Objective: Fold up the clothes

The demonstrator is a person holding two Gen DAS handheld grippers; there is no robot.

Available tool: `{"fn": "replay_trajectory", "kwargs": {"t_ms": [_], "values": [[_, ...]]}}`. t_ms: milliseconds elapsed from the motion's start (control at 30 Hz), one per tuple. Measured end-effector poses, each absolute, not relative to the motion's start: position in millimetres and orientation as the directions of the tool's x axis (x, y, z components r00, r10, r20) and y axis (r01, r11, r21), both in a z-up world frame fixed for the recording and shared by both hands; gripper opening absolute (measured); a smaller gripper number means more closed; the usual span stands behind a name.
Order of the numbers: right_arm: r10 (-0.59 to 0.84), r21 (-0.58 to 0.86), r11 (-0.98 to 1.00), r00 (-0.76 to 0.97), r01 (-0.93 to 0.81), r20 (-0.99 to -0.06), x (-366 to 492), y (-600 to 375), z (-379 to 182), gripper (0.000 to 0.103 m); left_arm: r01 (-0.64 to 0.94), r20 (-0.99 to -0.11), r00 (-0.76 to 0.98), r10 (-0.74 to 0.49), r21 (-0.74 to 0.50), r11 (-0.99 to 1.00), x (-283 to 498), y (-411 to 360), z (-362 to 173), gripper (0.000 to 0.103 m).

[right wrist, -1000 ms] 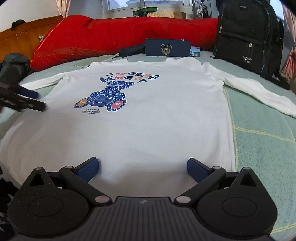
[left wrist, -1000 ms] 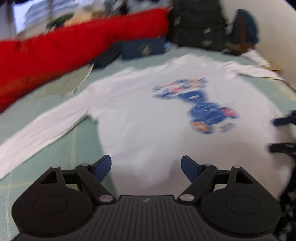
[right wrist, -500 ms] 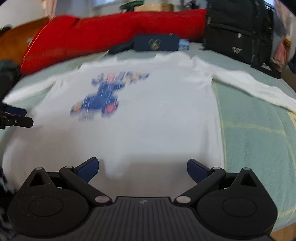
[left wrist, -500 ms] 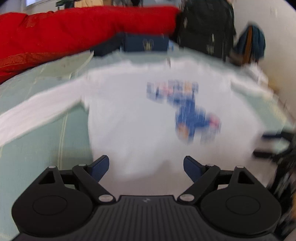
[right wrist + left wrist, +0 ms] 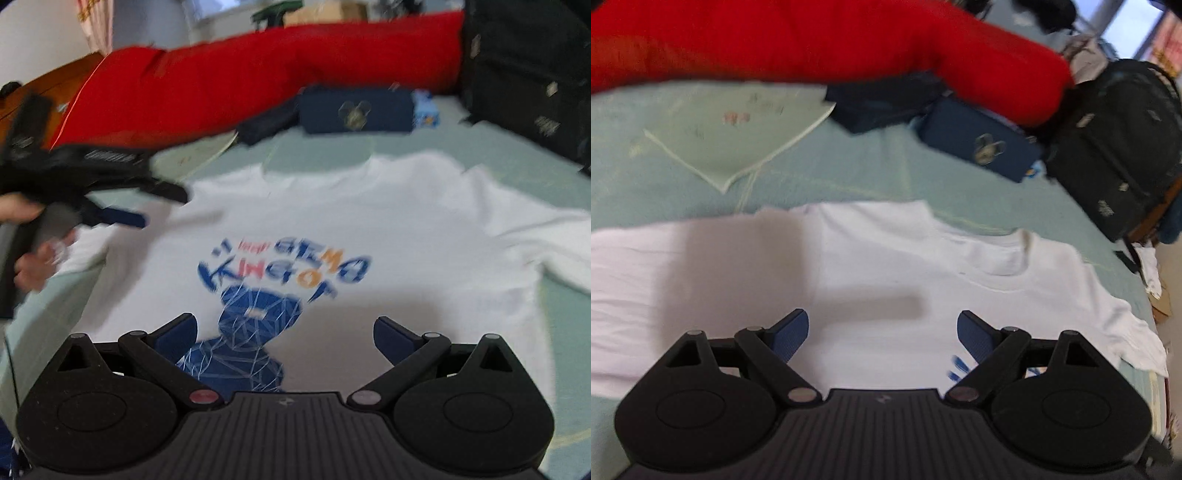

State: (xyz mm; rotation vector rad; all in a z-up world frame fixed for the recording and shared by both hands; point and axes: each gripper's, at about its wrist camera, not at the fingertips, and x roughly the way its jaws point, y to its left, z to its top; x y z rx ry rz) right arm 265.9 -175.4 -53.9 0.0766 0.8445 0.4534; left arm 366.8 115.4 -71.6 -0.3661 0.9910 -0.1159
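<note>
L gripper (image 5: 882,332) moved over shirt (image 5: 886,266) shoulder.

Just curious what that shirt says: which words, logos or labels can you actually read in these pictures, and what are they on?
"KING OF": white shirt, blue and orange print.
Line above it: seems to end "GEMO"; the rest is blurred.
Navy pouch: mouse-head emblem, no words.
Black backpack: small labels, too blurred.
Pale cloth: faint marks, unreadable.

White shirt (image 5: 406,221), blue-orange print; red bolster (image 5: 258,74); pale-green bedcover (image 5: 849,166).
</note>
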Motion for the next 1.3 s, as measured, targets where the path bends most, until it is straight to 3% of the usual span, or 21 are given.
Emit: {"fn": "replay_trajectory", "kwargs": {"t_ms": [300,533,667,833,1033,1200,1300], "values": [[0.507,0.335,0.860,0.565,-0.386,-0.651,258,-197,-70,0.103,-0.171,-0.768,0.602,-0.221,-0.394,0.903,443,131,-92,0.090],[0.544,0.397,0.839,0.576,-0.372,-0.611,251,-210,-67,0.103,-0.180,-0.786,0.609,-0.107,-0.268,0.946,452,119,-77,0.088],[0.492,0.334,0.870,0.591,-0.362,-0.639,244,-205,-60,0.103,-0.031,-0.776,0.595,-0.209,-0.282,0.959,427,93,-54,0.090],[0.436,0.233,0.893,0.609,-0.386,-0.662,232,-195,-54,0.103,0.094,-0.807,0.482,-0.342,-0.340,0.936,422,57,-66,0.090],[0.474,0.258,0.872,0.589,-0.415,-0.655,233,-193,-59,0.103,0.022,-0.799,0.528,-0.287,-0.325,0.945,462,48,-95,0.090],[0.480,0.277,0.872,0.600,-0.403,-0.640,235,-199,-61,0.103,-0.001,-0.785,0.570,-0.242,-0.295,0.955,478,42,-80,0.090],[0.479,0.273,0.873,0.604,-0.404,-0.637,232,-198,-59,0.103,0.078,-0.759,0.558,-0.336,-0.356,0.931,462,30,-65,0.091]]}}
